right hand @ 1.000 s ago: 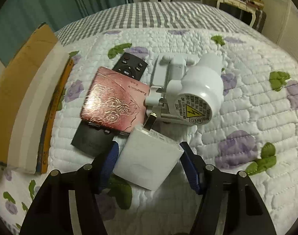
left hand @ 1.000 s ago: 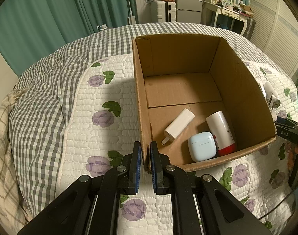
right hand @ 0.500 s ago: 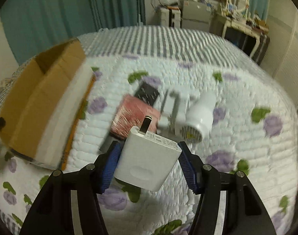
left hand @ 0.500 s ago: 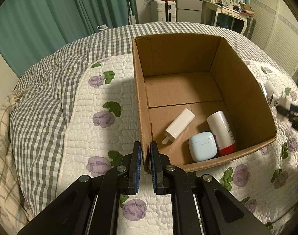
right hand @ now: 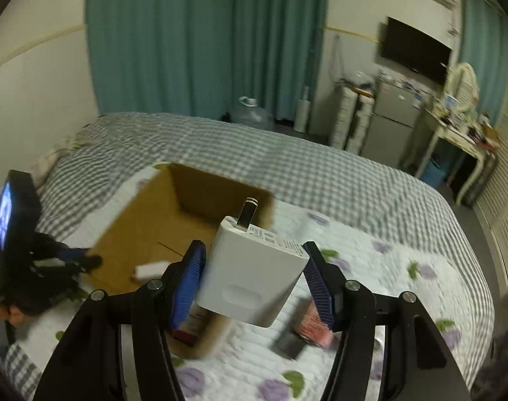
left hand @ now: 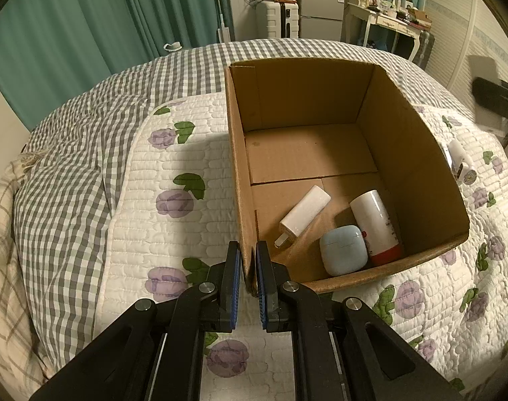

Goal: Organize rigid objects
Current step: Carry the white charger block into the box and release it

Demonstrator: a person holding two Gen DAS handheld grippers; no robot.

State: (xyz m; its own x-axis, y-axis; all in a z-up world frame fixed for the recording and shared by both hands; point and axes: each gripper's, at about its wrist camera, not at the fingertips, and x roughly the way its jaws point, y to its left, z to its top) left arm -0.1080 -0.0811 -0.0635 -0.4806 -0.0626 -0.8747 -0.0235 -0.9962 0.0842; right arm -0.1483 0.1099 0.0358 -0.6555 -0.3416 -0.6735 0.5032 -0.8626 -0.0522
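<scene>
Cardboard box (left hand: 404,153) sits open-topped on the quilted bed cover (left hand: 173,234), w/ a long white plug (left hand: 304,215), pale blue earbud case (left hand: 343,250) & red-based white bottle (left hand: 376,227) already lying at its near end. Left gripper (left hand: 248,280) is pinched tight on the box's near-left wall, steadying it. Right gripper (right hand: 254,284) holds a square white charger (right hand: 254,272) between its blue pads, prongs pointing away, carried above the bed w/ the box ahead & to the left.

Risks, my read:
- Charger sits skewed in the jaws, so the grip may only catch its corners; a fast swing could twist it loose over the quilt.
- Box is light & only one wall is held; a knock on the right rim could tip or slide it.
- Dropping from high could hit the earbud case.

Writing: small grey print on charger's far face, too fine to read. Bottle has dark text down its side, also unreadable. No brand legible anywhere.
</scene>
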